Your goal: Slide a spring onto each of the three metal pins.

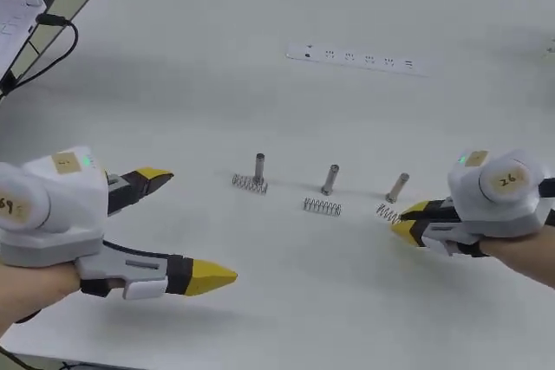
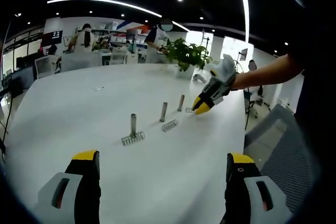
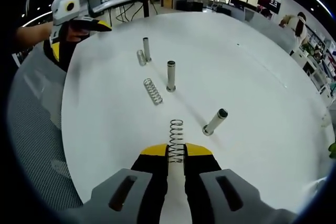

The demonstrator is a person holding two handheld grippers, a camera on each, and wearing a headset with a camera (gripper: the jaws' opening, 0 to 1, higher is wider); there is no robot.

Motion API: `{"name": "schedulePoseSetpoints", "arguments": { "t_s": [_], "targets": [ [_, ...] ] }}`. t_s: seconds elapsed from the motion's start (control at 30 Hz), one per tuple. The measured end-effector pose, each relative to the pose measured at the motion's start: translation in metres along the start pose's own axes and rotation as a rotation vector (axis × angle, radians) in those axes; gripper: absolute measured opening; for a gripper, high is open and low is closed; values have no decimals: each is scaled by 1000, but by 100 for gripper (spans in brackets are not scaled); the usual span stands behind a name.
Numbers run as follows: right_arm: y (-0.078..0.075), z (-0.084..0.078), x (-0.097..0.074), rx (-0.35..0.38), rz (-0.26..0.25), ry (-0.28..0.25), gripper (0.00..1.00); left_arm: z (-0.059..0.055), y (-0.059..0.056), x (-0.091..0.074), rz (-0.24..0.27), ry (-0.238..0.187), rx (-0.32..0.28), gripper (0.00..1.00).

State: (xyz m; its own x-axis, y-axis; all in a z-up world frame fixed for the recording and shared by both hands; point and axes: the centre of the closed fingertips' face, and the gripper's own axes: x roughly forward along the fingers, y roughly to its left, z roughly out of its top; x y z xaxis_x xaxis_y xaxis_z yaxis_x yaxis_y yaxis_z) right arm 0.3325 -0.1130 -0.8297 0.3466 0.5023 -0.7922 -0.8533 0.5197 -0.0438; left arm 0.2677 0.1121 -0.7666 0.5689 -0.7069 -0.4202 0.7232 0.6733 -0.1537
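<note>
A white worktop [image 1: 173, 84] bears a row of standing metal pins: left pin [image 1: 258, 167], middle pin [image 1: 330, 178] and right pin [image 1: 398, 186]. Just near each lies a spring: left spring [image 1: 250, 183], middle spring [image 1: 323, 206], right spring [image 1: 388, 212]. Farther off lies a white power strip [image 1: 357, 59]. At the far left are a laptop [image 1: 16, 6] and a black cable [image 1: 61, 41].

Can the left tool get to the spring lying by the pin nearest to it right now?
Probably yes. The left tool is open, and nothing lies between it and that spring on the table; the right tool is over at the far spring, closed on it, well out of the way.
</note>
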Motion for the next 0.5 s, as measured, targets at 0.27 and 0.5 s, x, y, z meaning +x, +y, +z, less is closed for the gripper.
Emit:
{"name": "schedulePoseSetpoints", "arguments": {
  "t_s": [0.27, 0.5],
  "targets": [
    [4, 15, -14, -48, 9, -32, 8, 11, 2, 6, -13, -26, 24, 98],
    [27, 30, -21, -200, 67, -63, 8, 28, -18, 18, -76, -89, 41, 98]
  ]
}}
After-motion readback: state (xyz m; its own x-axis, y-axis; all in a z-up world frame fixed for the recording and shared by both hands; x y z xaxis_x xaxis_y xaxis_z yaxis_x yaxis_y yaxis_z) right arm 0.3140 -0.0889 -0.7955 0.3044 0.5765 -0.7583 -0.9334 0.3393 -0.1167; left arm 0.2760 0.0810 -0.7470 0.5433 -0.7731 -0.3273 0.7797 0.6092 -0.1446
